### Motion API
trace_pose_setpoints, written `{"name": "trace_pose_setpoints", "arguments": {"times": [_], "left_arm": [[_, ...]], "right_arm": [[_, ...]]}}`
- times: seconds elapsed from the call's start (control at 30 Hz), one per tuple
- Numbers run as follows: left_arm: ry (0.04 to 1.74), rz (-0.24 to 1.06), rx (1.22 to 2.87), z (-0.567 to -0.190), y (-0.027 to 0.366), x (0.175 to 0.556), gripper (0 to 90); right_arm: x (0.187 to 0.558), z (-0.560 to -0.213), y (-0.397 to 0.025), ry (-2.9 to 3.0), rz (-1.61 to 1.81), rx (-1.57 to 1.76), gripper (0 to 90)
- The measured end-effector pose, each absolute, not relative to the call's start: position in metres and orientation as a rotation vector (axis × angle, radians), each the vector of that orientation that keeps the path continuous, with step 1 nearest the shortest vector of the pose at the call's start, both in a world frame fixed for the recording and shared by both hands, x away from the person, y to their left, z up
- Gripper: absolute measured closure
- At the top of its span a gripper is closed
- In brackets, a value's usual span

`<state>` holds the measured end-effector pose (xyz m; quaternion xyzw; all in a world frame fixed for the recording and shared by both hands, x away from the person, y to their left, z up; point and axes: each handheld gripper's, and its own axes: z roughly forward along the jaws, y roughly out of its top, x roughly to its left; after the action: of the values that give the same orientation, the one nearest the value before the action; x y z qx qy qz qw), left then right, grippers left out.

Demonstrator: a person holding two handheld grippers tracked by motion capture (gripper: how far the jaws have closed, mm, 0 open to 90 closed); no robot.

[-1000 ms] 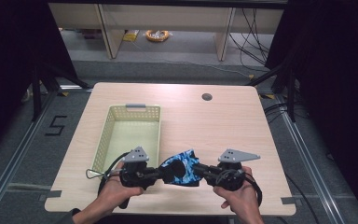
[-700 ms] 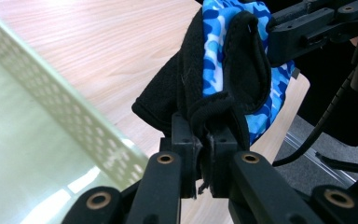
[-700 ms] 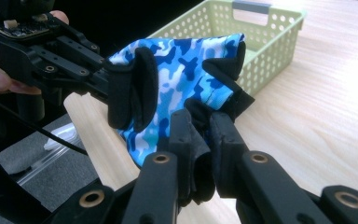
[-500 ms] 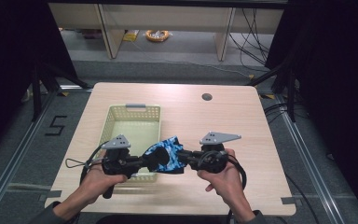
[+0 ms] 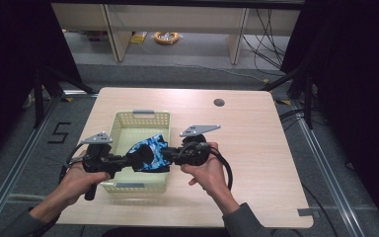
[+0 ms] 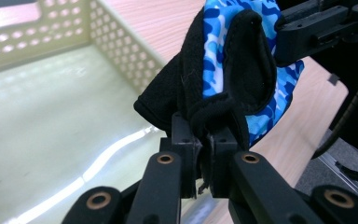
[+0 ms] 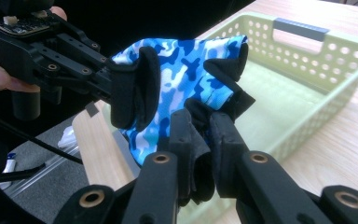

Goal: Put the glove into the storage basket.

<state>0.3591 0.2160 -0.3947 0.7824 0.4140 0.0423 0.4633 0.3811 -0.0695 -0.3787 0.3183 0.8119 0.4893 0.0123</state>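
Both grippers moved left and farther since earlier frames, carrying the glove from the near worktop edge to above the basket. Left gripper (image 5: 128, 160) clamped on one end of the blue camo glove (image 5: 150, 154), right gripper (image 5: 173, 157) clamped on the other; glove hangs over the basket's (image 5: 143, 117) near right part. Do well: lower inside the rim, release both together. Worktop (image 5: 256, 138) otherwise bare. Basket's near floor hidden behind the glove.
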Motion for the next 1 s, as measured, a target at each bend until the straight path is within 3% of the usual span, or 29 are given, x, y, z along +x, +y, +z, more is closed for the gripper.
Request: {"name": "trace_pose_setpoints", "arguments": {"times": [0.43,1.0], "left_arm": [[1.125,0.075,1.987,-0.421,0.255,0.376,84.0],[1.19,-0.019,2.093,-0.451,0.253,0.385,82.8]], "right_arm": [[0.401,-0.406,-0.018,2.632,1.413,1.058,81.2],[0.407,-0.448,-0.005,2.717,1.267,1.152,81.2]]}}
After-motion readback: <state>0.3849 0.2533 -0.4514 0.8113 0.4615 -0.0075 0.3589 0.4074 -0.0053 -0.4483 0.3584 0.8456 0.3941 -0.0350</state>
